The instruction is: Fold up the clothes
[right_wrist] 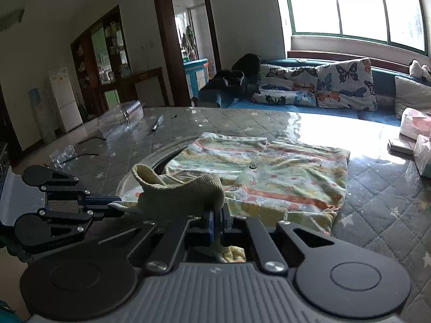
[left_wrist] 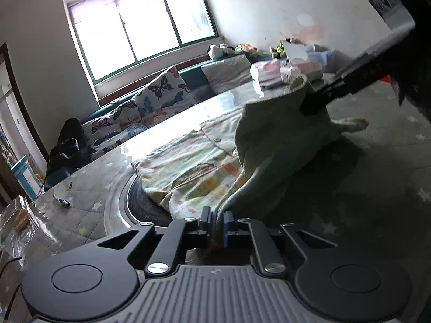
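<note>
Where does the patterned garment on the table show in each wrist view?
Left wrist: patterned garment at centre, lifted edge running right.
Right wrist: it lies centre-right, spread flat, near edge raised.
Shared landmark: butterfly cushions under the window.

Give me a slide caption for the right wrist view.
Both grippers pinch the edge of a patterned garment spread on the quilted table.

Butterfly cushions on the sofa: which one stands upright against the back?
The right-hand butterfly cushion, under the window, stands propped upright against the sofa back. The left-hand butterfly cushion lies low and slumped along the seat beside it.
</note>
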Tool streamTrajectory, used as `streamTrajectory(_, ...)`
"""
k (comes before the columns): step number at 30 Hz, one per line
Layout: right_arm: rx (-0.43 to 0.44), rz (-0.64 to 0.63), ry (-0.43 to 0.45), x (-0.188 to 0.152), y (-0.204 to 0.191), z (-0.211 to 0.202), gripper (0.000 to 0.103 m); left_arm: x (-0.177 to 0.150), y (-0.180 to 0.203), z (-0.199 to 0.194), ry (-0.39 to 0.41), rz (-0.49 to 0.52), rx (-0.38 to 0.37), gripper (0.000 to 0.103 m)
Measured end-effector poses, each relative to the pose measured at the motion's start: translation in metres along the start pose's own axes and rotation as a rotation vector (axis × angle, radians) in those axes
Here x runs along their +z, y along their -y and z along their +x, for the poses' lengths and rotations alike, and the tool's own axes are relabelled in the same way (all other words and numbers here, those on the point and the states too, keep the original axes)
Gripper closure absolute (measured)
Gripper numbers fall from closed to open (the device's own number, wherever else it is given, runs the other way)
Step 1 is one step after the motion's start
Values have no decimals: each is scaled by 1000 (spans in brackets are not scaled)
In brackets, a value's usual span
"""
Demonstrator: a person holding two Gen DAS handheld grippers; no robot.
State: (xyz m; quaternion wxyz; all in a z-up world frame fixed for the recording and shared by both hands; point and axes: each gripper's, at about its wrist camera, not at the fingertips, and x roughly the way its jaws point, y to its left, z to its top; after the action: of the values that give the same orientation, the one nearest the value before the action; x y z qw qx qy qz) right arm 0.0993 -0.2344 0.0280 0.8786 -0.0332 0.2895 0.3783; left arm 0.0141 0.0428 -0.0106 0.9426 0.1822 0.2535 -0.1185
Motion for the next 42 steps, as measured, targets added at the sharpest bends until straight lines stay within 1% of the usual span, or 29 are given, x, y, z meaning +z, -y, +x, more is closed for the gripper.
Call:
streamTrajectory(5,11,-9,46,-6,-8,-28,100,6,4,-25,36,-21,-23,97)
streamTrajectory(11,50,-37,90,-14,-22,-76,100,6,16,-72,64,-65,-59,97)
streamTrajectory(14,70,-62,101,-22,-34,-103,100,3,24,-100,76,-83,-89,97)
streamTrajectory(17,91,-79,103,-29,-44,-123,100,1,33,-123,92,-76,-104,97)
streamTrajectory(20,99,-87,94,-30,-50,-129,100,0,33,-128,100,-89,-97,97)
streamTrajectory(23,95,-84,89,-22,-46,-124,100,3,24,-119,100,-124,-87,97)
streamTrajectory(26,87,-91,91,-6,-43,-114,100,8,13,-111,108,-151,-80,97)
streamTrajectory(30,79,-102,89,23,-35,-91,100,23,-9,-86,114,-182,-58,97)
streamTrajectory(33,65,-106,76,47,-26,-66,100,32,-29,-64,97,-217,-48,97)
streamTrajectory(37,34,-115,39,77,-15,-19,100,44,-58,-24,54,-260,-28,97)
streamTrajectory(40,10,-110,0,88,-7,18,100,46,-77,10,4,-300,-8,98)
streamTrajectory(42,-16,-97,-30,89,0,46,100,45,-89,31,-30,-330,5,98)
